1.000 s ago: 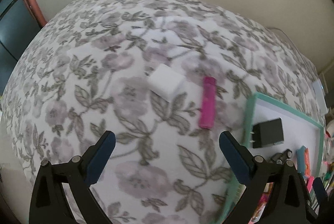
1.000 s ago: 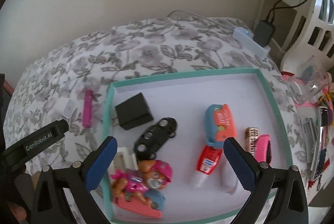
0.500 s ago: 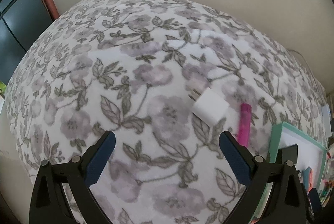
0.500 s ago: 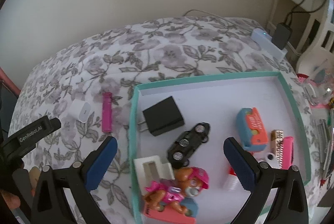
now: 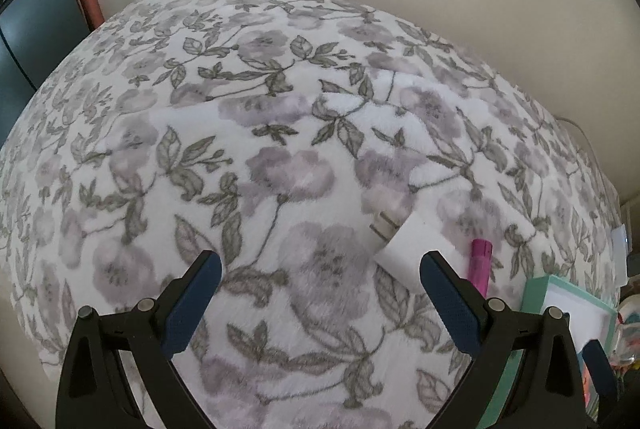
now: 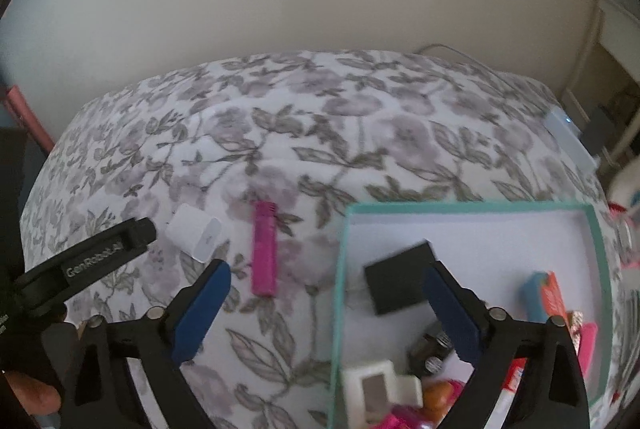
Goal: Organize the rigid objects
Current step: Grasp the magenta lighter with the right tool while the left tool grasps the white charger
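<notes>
Rigid objects split 2 ways: most sit inside the teal tray, 2 lie outside it on the floral bed cover. Landmark = the tray.

- Outside, left of the tray: pink tube just beside the tray's left wall, white charger further left of it, the 2 near each other but apart.
- Inside the tray: black adapter near the left wall, toy car below it, white block, pink figure at the bottom edge (partly cut off), teal-orange item toward the right wall.

What changed:
- Both views have slid left over the last second. 1 second ago the right camera was centred over the tray's contents; now the tray sits right of centre and the pink tube is nearly between the right gripper's fingers.
- Left camera: the tray has gone from large at the right to a corner sliver; the charger now sits right beside the left gripper's right finger.
- Right jaws were at full spread, now closing slightly; nothing between them, no contact with the tube.
- Left jaws released, wide apart, empty.

Reading for the task: my guess is both hands have left the tray and are lining up on the 2 stragglers, right on the tube, left on the charger. Neither is grasped yet. Right view is motion-blurred, so exact alignment over the tube is hard to confirm.
</notes>
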The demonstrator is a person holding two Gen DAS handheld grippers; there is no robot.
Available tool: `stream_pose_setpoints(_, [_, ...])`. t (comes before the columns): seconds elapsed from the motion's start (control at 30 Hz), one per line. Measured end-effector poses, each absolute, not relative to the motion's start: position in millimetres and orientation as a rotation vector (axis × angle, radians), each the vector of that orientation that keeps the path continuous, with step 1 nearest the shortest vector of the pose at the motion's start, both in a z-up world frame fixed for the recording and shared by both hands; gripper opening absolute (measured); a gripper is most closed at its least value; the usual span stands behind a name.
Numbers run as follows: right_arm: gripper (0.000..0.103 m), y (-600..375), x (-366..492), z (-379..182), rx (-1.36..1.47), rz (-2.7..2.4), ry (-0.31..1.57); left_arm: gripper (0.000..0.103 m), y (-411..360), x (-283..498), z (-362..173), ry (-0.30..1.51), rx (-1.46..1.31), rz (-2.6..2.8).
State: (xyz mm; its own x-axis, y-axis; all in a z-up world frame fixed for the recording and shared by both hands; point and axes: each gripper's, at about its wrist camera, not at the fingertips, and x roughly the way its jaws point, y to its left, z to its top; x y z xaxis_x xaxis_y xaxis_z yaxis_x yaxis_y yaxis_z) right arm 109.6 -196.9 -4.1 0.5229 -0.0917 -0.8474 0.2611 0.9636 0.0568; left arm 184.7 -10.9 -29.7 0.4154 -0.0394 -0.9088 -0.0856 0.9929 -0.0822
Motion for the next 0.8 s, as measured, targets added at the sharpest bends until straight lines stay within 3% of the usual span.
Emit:
stream_pose_setpoints(0.47, [0.055,-170,145,-39,0.151,-0.128,1.051,0.100,-28,206,-42,1.169,-0.141,-0.128])
stream_pose_setpoints(0.8, [0.048,-169,156,-61,0.154,-0.123,1.090,0.099,-46,216,-57,1.207,-0.074,-0.193])
